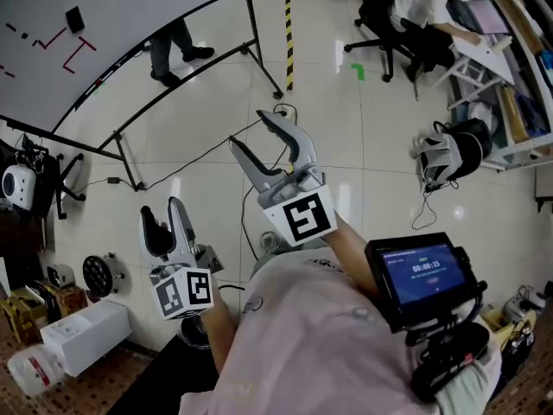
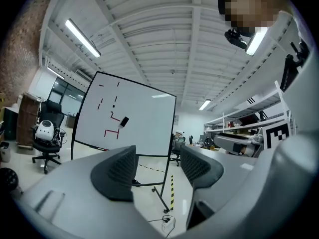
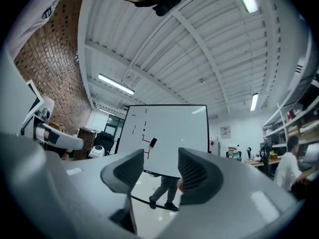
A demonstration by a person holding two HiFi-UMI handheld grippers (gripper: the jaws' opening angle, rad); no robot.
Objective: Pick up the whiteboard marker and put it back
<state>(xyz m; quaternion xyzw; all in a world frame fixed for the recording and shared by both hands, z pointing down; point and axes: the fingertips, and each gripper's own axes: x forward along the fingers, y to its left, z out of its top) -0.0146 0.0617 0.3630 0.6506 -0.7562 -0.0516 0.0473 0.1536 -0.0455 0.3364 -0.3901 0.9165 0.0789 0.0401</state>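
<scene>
Out on the open floor, well short of the whiteboard (image 1: 130, 7), both grippers are up and both are empty.

The left gripper (image 1: 164, 217) sits low on the person's left with its jaws apart, and there's nothing between the pads but floor and the board's stand beyond. The right gripper (image 1: 253, 132) is held further out toward the board, jaws apart too and bare. On the board there are red and black strokes, and a small dark block (image 1: 75, 18) sits on its face beside the red lines. Is that the whiteboard marker? I can't tell; it's too small to make out. A standing person's legs (image 1: 171, 48) show behind the board. A striped floor strip (image 1: 288, 41) runs past the stand's foot. A seated person (image 1: 423, 7) works at a desk far to the right.
</scene>
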